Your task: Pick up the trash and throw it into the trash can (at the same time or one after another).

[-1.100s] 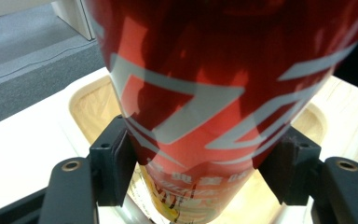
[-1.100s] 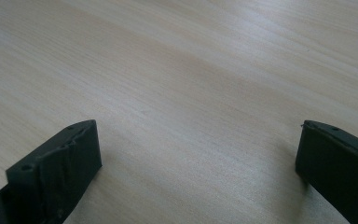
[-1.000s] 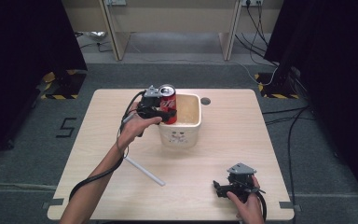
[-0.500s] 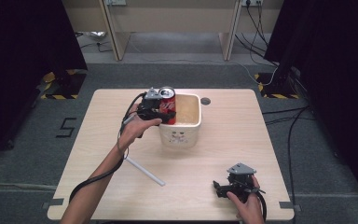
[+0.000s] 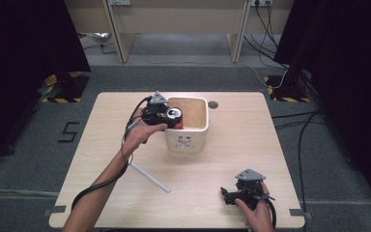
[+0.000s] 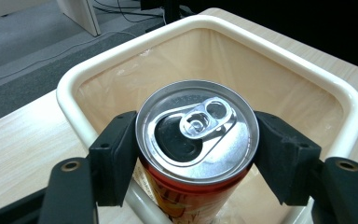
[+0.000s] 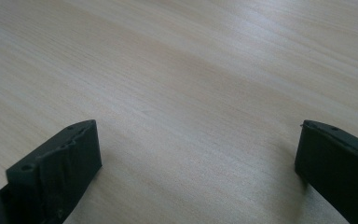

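Observation:
A red drink can [image 5: 175,116] with an opened silver top [image 6: 196,135] hangs upright in the mouth of a cream bin [image 5: 188,142], just inside its near-left rim [image 6: 279,56]. My left gripper [image 5: 170,117] is shut on the can, and its black pads [image 6: 116,156] press on both sides just below the lid. My right gripper [image 5: 226,195] lies on the table near the front right edge. Its jaws stand wide open over bare wood [image 7: 198,158] with nothing between them.
A thin white stick [image 5: 149,176] lies on the wooden table [image 5: 251,140] in front of the bin. A small round hole [image 5: 213,104] sits in the tabletop behind the bin. Dark curtains and cables surround the table.
The can and my left gripper sit a little lower, with the can sunk further into the bin's mouth. My right gripper has not moved.

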Demonstrator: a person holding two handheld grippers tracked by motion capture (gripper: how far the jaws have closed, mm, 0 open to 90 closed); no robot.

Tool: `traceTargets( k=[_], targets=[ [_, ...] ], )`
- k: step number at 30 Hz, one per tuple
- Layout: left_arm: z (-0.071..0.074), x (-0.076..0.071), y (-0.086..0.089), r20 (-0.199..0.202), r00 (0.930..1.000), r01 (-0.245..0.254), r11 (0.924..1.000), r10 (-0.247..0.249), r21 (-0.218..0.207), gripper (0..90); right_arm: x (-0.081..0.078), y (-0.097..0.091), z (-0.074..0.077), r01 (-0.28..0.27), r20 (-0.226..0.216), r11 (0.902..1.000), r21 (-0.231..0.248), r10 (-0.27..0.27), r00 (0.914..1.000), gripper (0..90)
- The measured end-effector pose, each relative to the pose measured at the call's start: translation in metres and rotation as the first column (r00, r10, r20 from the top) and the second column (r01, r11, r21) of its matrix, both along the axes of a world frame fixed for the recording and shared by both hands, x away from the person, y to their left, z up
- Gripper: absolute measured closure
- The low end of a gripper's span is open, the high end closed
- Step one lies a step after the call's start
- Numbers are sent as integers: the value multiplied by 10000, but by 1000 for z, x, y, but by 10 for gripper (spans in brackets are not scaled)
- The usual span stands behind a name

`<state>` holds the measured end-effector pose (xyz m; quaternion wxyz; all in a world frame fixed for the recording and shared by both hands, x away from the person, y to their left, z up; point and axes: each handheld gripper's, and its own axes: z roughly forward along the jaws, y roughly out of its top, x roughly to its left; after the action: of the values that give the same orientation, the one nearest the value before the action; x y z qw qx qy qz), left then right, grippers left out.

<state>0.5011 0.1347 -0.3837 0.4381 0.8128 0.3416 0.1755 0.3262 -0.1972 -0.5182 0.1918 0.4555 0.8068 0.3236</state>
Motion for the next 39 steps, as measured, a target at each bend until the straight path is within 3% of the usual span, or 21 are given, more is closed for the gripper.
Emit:
traceTargets(
  k=[21,39],
  targets=[
    [9,-4,5,55,10000,-30,9994,32,-346,303,0,0,0,-10,11,10000,16,10,10000,5],
    [26,-31,26,94,9999,-29,9952,38,-978,271,0,0,0,-5,4,10000,21,5,10000,5]
  ],
)
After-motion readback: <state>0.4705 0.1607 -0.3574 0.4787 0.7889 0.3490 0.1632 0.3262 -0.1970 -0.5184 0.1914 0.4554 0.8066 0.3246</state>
